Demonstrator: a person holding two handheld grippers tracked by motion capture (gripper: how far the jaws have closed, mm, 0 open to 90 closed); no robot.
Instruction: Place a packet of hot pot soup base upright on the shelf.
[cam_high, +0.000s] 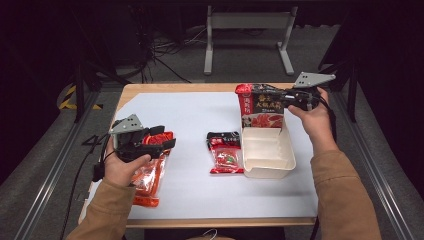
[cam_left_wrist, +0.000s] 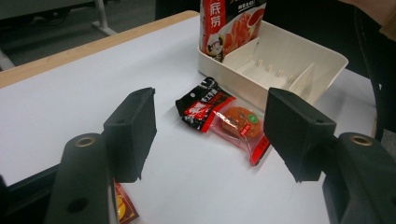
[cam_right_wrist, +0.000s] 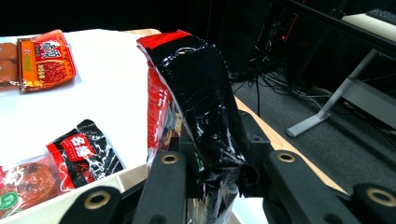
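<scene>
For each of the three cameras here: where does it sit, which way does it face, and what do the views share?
High view: above the person's side, looking forward and down on the table; both forearms and both hand-held grippers show.
Left gripper view: rides the left hand-held gripper, looking between its open jaws across to the tray.
Right gripper view: rides the right hand-held gripper, looking along jaws clamped on the black pouch.
Shared: all three show the black pouch and the small packets beside the tray.

A sheet lies on the table. The tray sits right of the middle. A big bag stands in the tray's far end. Two small packets lie just left of the tray. Another packet lies at the lower left.
</scene>
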